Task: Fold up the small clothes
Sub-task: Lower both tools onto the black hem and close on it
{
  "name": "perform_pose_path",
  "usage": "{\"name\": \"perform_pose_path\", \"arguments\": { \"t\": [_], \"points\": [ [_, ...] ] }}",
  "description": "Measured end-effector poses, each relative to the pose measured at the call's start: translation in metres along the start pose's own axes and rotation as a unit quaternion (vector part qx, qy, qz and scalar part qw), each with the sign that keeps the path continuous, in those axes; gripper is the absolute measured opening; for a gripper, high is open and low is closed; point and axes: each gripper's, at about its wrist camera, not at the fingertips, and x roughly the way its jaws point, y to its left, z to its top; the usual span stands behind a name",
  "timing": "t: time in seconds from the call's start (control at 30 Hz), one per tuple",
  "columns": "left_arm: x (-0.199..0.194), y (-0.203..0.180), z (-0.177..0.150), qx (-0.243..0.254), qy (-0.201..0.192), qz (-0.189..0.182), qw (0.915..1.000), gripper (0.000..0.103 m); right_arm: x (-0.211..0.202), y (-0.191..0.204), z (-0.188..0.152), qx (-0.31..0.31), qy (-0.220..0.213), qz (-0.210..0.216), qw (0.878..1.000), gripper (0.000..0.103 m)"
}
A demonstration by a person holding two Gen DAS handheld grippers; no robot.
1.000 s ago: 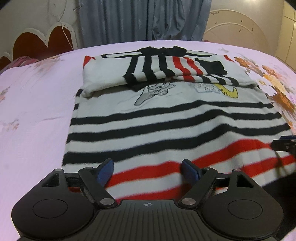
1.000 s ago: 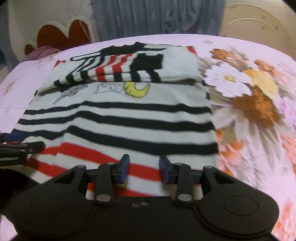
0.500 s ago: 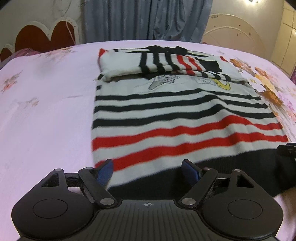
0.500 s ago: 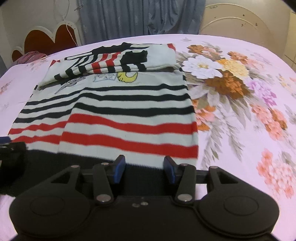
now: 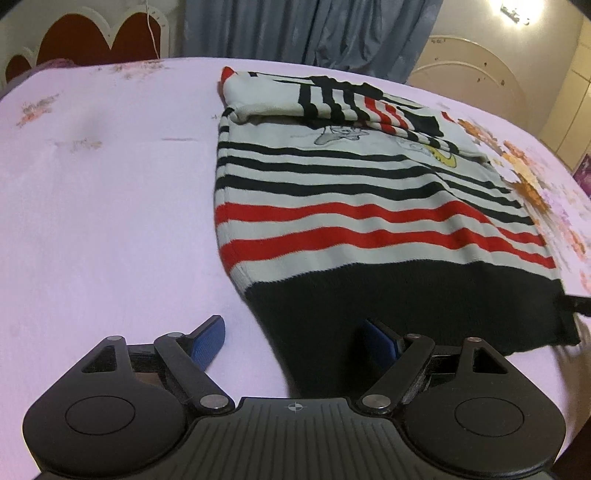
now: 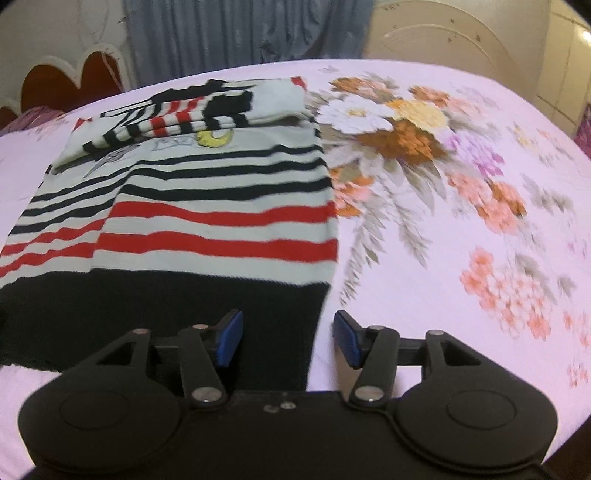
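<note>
A small white sweater (image 5: 369,206) with black and red stripes and a broad black hem lies flat on the pink bedsheet (image 5: 110,221). Its sleeves are folded across the chest at the far end. My left gripper (image 5: 295,343) is open wide, low over the hem's near left corner, which lies loose between the fingers (image 5: 210,341). In the right wrist view the same sweater (image 6: 221,221) reaches down to my right gripper (image 6: 289,338). Its jaws are opening astride the hem's near right corner, and the pads do not press it. The right gripper's tip (image 5: 576,306) shows at the left view's right edge.
A floral print (image 6: 406,133) covers the sheet right of the sweater. A red headboard (image 5: 92,40) with a white scalloped border stands at the far left, grey-blue curtains (image 5: 295,29) hang behind the bed, and a cream arched panel (image 6: 461,33) stands at the far right.
Both grippers have drawn back from the striped middle to the black hem, the left one out to the left corner and the right one to the right corner. The right jaws have widened.
</note>
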Motion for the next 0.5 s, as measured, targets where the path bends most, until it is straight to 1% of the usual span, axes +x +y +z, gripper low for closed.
{"name": "perform_pose_path", "arguments": {
  "t": [0.07, 0.17, 0.33, 0.37, 0.4, 0.43, 0.47, 0.5],
  "points": [
    [0.002, 0.0, 0.0, -0.009, -0.001, -0.014, 0.9999, 0.08, 0.001, -0.002, -0.003, 0.002, 0.003, 0.0, 1.0, 0.052],
    [0.004, -0.001, 0.002, -0.011, -0.002, -0.021, 0.9997, 0.08, 0.003, -0.002, -0.004, 0.002, 0.005, 0.001, 1.0, 0.052],
    [0.007, -0.004, 0.006, -0.023, 0.002, -0.045, 0.9987, 0.08, 0.006, -0.004, -0.003, 0.008, 0.01, 0.009, 1.0, 0.051],
    [0.007, -0.005, 0.006, -0.023, 0.003, -0.049, 0.9985, 0.08, 0.007, -0.005, -0.002, 0.013, 0.012, 0.011, 1.0, 0.049],
    [0.008, -0.007, 0.007, -0.023, 0.004, -0.054, 0.9982, 0.08, 0.007, -0.005, -0.002, 0.017, 0.014, 0.017, 1.0, 0.041],
    [0.009, -0.008, 0.007, -0.022, 0.005, -0.055, 0.9982, 0.08, 0.007, -0.005, -0.001, 0.018, 0.016, 0.024, 0.999, 0.038],
    [0.01, -0.01, 0.008, -0.02, 0.005, -0.055, 0.9983, 0.08, 0.008, -0.003, 0.0, 0.013, 0.018, 0.026, 0.999, 0.035],
    [0.011, -0.011, 0.008, -0.016, 0.004, -0.055, 0.9983, 0.079, 0.008, -0.001, 0.0, 0.007, 0.019, 0.023, 1.0, 0.035]
  ]
}}
